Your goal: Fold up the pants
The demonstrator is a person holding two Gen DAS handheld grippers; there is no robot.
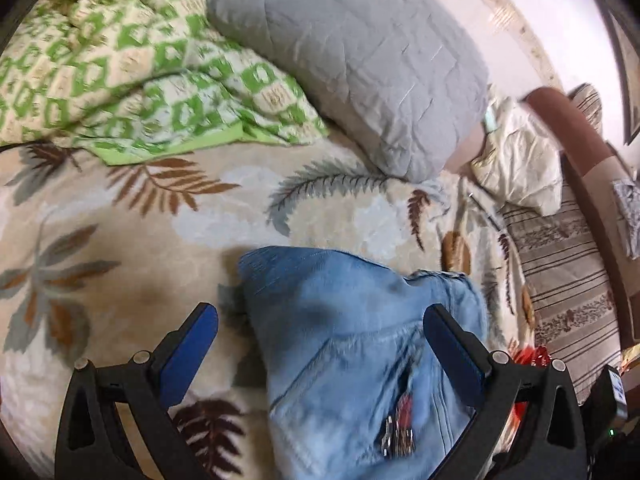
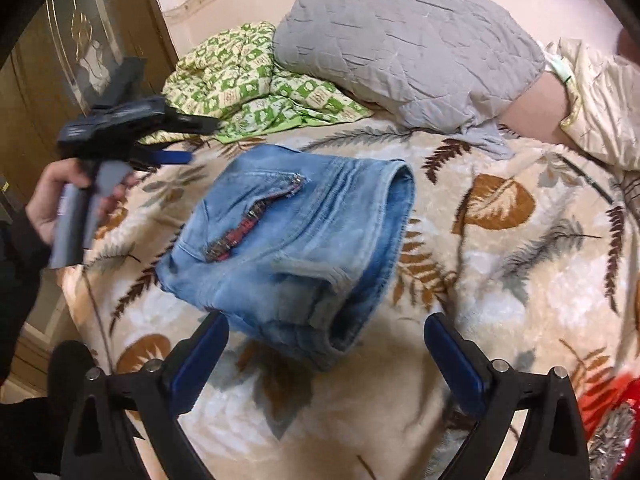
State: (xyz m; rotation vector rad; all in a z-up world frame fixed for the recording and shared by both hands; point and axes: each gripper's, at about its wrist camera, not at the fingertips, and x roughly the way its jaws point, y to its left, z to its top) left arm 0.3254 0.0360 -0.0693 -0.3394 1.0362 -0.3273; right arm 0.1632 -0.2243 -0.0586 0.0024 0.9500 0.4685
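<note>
Both grippers, left (image 1: 320, 320) and right (image 2: 326, 330), are spread wide, nothing pinched. Jeans (image 2: 288, 248) are seen folded mid-blanket (image 2: 500, 280), nearer its left edge.

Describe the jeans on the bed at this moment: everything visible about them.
The jeans are light blue, faded denim, folded into a compact, thick bundle lying on the leaf-patterned blanket. A zipped slit with red plaid lining runs across the top face, and stacked folded edges show at the near end. Neither the left hand-held gripper nor the right hand-held gripper holds them; both are open.
</note>
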